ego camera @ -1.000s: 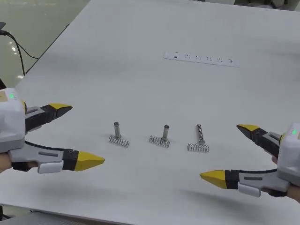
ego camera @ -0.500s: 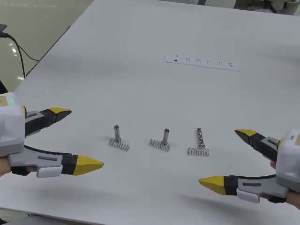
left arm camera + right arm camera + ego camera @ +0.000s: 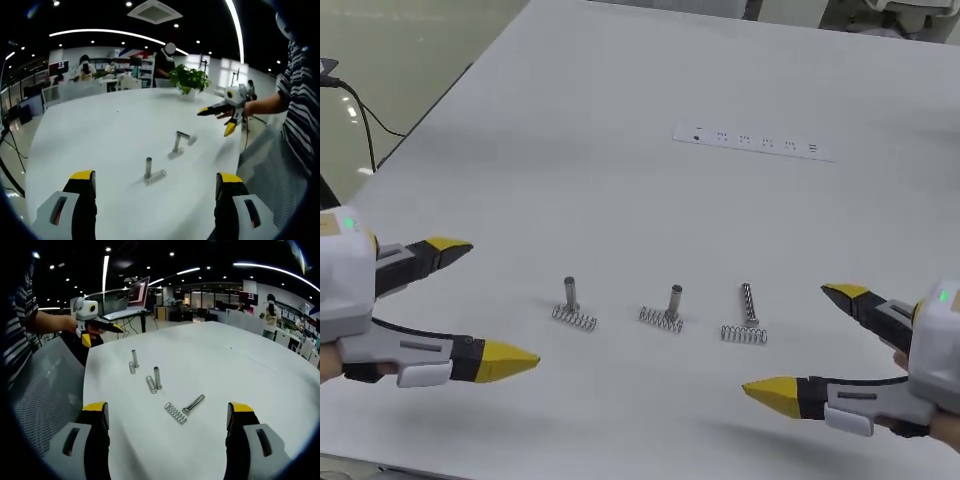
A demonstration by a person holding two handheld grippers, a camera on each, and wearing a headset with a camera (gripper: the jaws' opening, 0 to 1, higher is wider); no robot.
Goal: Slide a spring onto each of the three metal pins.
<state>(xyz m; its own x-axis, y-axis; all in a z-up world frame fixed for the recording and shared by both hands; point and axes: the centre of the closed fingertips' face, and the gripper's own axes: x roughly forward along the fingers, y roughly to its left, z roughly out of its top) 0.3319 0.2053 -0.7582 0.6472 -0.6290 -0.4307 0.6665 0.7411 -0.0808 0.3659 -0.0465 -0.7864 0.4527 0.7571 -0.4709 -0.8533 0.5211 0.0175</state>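
Three metal pins stand in a row on the white table: the left pin (image 3: 569, 294) and the middle pin (image 3: 674, 299) are upright, while the right pin (image 3: 748, 303) lies on its side (image 3: 194, 403). A loose spring lies in front of each: the left spring (image 3: 574, 319), the middle spring (image 3: 660, 320) and the right spring (image 3: 744, 335). My left gripper (image 3: 488, 300) hovers open to the left of the row, holding nothing (image 3: 155, 177). My right gripper (image 3: 800, 341) hovers open to the right of the row, also with nothing in it (image 3: 167, 407).
A white power strip (image 3: 752, 142) lies farther back on the table. A black cable (image 3: 360, 105) hangs off the table's left edge. A person's striped sleeve (image 3: 300, 100) and a mesh chair back (image 3: 40, 390) are close to the near edge.
The head camera has tipped, so the whole picture sits a little lower. Both grippers stay open at about the same places. Pins and springs have not moved.
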